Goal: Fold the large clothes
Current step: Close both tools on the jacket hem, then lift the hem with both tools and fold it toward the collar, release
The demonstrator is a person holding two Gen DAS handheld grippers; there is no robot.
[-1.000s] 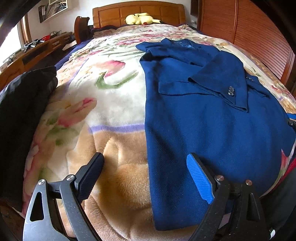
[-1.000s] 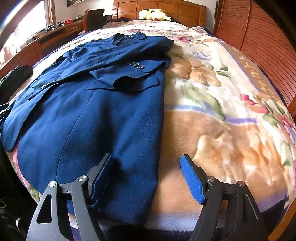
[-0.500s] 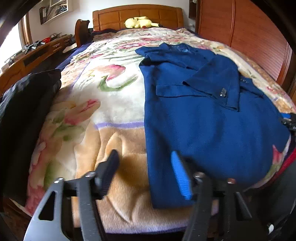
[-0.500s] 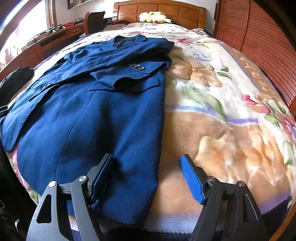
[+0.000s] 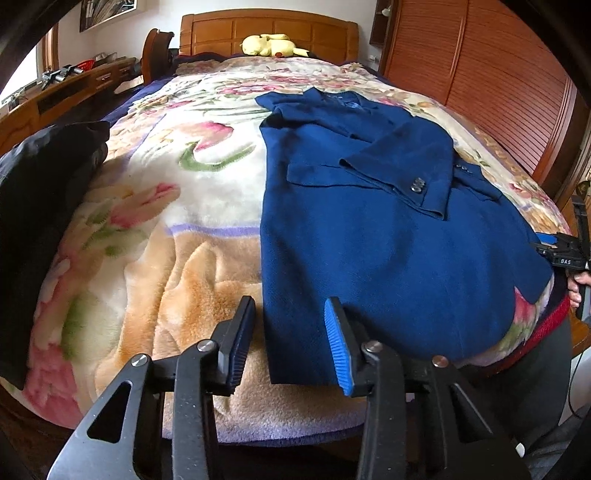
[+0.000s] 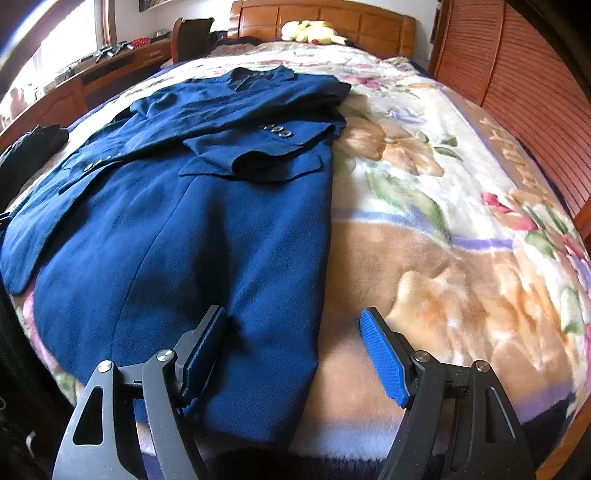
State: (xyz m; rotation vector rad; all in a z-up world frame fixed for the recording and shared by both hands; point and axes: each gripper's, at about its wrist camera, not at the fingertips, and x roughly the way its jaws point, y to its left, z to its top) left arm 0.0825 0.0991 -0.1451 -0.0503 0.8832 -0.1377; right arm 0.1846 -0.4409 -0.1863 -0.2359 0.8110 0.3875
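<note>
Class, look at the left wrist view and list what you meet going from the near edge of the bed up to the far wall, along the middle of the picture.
left gripper with its jaws closing astride the jacket's near corner → blue jacket → floral blanket → yellow plush toy → wooden headboard

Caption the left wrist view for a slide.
Left gripper closing around the blue jacket's hem corner on a floral blanket.

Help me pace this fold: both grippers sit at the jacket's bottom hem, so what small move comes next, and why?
Probably finish closing the left gripper on the blue jacket. Its jaws are closing with the hem's corner between them, but the pads look not yet pressed on. The right gripper stands open at the other corner.
</note>
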